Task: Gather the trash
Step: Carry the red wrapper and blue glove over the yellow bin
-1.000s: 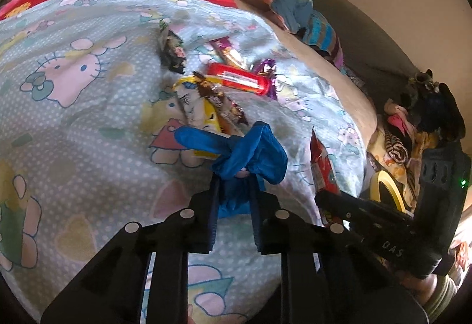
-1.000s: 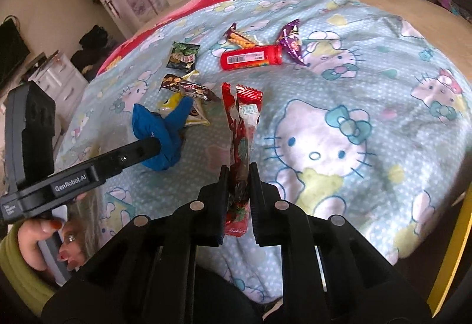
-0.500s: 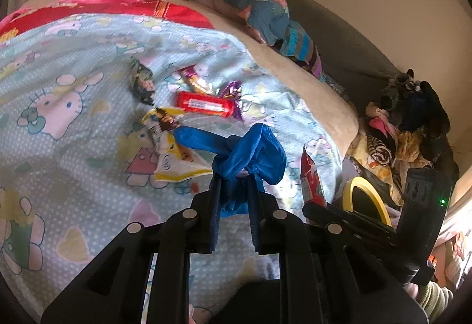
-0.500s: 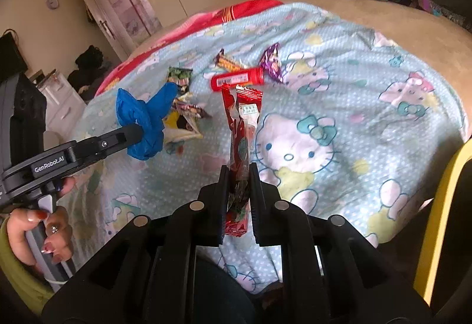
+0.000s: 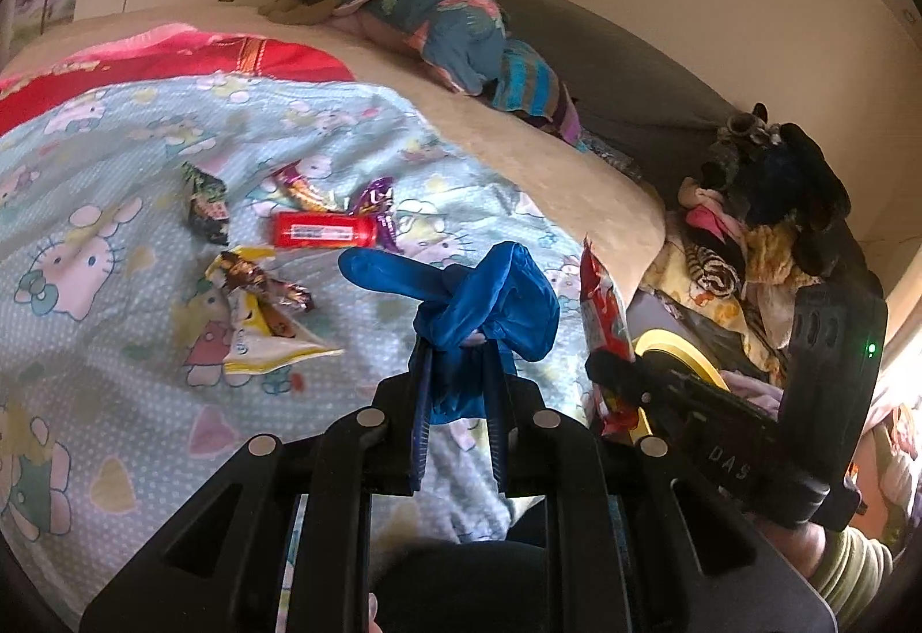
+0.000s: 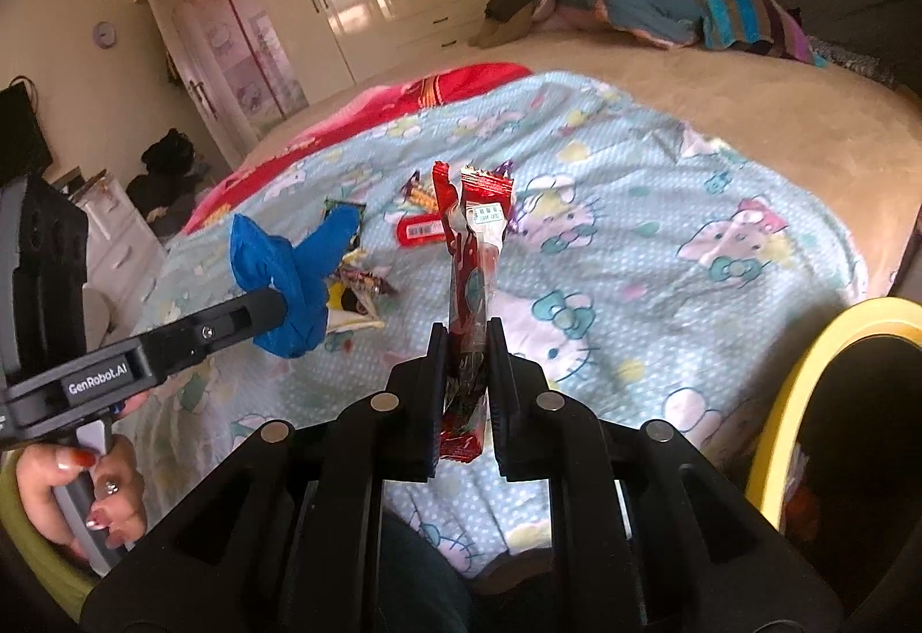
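Left gripper [image 5: 455, 362]: clamped on the knotted blue glove [image 5: 490, 299], soft and limp.
Right gripper [image 6: 465, 345]: pinching the red wrapper [image 6: 472, 253] low; light, crinkly, probably slippery.

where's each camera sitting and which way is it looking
Left wrist: on the left claw, looking down across the bed; it grips a blue glove, with the right claw at its right.
Right wrist: on the right claw, gripping a red wrapper; a hand holds the left claw.
Shared: glove, wrapper, yellow bin.
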Motion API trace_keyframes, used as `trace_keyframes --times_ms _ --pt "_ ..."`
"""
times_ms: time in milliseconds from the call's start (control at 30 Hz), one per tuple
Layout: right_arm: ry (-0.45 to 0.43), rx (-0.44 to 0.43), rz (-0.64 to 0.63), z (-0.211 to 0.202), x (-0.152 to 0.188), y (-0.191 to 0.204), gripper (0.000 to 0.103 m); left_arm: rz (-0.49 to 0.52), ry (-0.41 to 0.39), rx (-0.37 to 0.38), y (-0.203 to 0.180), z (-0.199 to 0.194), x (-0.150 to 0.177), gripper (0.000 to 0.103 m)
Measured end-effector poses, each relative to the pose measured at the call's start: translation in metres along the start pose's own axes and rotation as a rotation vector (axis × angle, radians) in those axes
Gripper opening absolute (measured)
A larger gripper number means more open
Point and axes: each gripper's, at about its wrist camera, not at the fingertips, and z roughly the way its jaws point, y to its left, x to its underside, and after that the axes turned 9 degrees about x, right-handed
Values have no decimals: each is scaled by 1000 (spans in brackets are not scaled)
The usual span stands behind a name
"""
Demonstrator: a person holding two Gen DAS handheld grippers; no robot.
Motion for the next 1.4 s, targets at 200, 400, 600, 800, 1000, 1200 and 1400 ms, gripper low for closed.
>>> trace_keyframes --times_ms 200,400,600,800,1000,1200,1400 --pt "-22 11 24 -12 -2 -11 9 26 2 16 -11 -1 0 16" --pt "-41 26 32 -22 -3 -18 9 46 -2 31 -19 -2 0 16" --pt "-57 46 31 -32 -5 -28 9 66 -4 50 -30 -4 0 16" --pt "-69 75 43 -47 0 -40 9 91 7 72 -43 1 3 16" --pt "-74 107 64 -57 5 -58 9 119 25 91 -56 6 8 16" --pt "-80 138 75 -65 9 -73 9 145 43 104 -71 11 14 16" --pt "-79 178 69 -74 16 -89 9 177 67 120 -85 20 20 16"
